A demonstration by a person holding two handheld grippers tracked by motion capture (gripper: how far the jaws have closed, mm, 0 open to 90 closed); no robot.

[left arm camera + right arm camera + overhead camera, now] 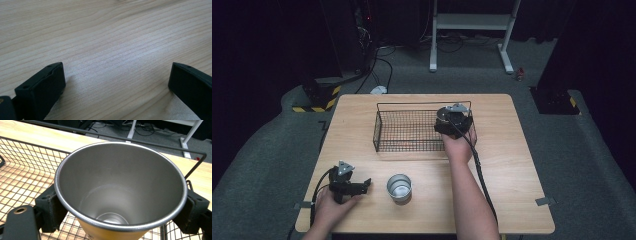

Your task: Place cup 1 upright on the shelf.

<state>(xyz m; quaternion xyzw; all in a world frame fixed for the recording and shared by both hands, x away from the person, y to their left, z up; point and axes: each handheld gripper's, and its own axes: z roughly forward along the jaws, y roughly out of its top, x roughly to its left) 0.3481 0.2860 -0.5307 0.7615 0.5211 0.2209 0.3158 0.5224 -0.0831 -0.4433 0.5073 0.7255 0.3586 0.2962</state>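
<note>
From the high view, the right claw (453,121) holds a steel cup (444,114) over the wire basket (404,131) at the bench's (507,165) twelve o'clock; the left claw (357,186) rests at seven o'clock, a second cup (399,187) just beside it. The left gripper view shows jaws spread wide over bare wood (112,45); the right gripper view shows the jaws pinching the cup (120,185) by its sides above the basket mesh (27,170).

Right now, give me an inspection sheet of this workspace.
Surface: wooden table, bare wood under the left claw.
Job's things: metal cup held over the wire basket; second metal cup upright on the table, outside the basket.
Clutter: nothing seen.
Grippers: right claw shut on the held cup; left claw open, low over the table.
Cables: one trails from each gripper; more on the floor.
Surroundings: grey floor, white stand, dark backdrop.
</note>
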